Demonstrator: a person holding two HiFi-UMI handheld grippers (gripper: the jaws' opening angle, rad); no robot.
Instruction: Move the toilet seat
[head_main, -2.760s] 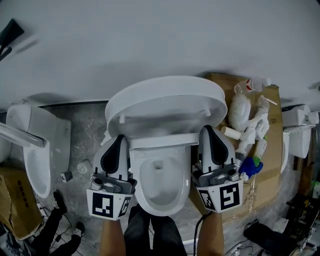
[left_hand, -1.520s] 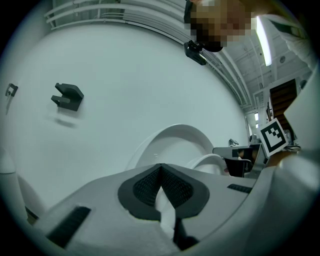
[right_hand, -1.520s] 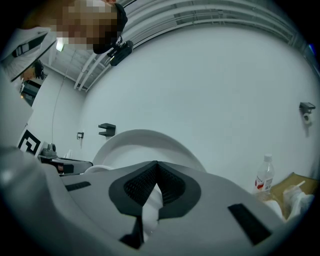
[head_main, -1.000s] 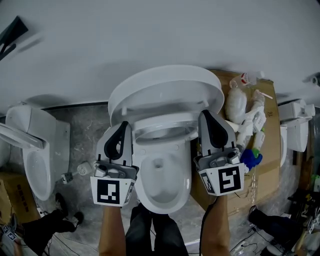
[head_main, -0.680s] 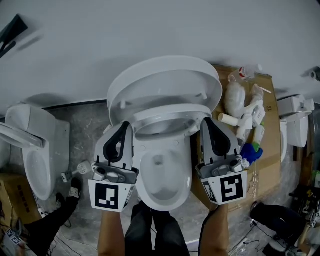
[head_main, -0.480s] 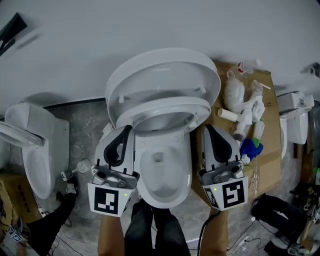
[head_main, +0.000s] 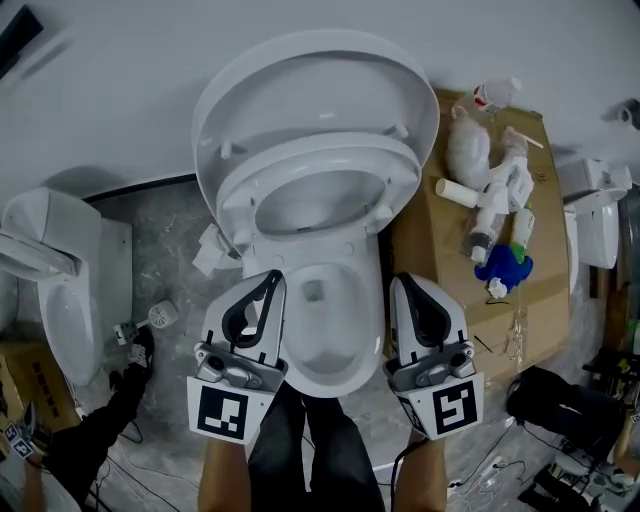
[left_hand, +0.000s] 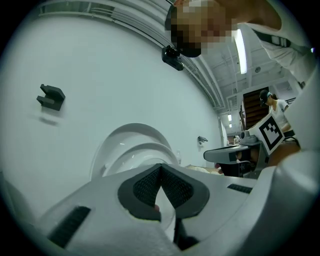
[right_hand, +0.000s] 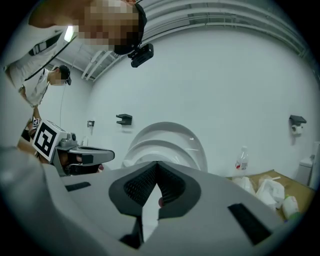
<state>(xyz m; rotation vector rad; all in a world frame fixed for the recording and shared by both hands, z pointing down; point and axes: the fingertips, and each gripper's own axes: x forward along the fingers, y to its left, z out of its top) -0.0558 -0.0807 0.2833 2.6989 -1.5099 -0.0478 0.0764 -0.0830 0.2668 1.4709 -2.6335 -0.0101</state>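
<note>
The toilet seat (head_main: 330, 148) stands tilted, part-way between the upright lid (head_main: 300, 70) behind it at 12 o'clock and the open bowl (head_main: 330, 345) below it at 6 o'clock. Neither tool touches it. From the bowl's middle, the left gripper (head_main: 268, 278) sits at 8 o'clock and the right gripper (head_main: 400, 283) at 4 o'clock, each just beside the rim and pointing toward the wall (head_main: 120, 90).

In the left gripper view the dark pads (left_hand: 145, 186) meet at the tip with nothing between them, and the seat and lid rise ahead at 12 o'clock. The right gripper view shows the same: jaws together, empty, the seat beyond them.

At 3 o'clock of the toilet lies a sheet of cardboard (head_main: 540, 290) bearing white plastic fittings (head_main: 497, 200), a blue object (head_main: 505, 265) and a small bottle (head_main: 497, 92). At 9 o'clock another toilet (head_main: 60, 270) stands on the grey floor (head_main: 165, 250).
</note>
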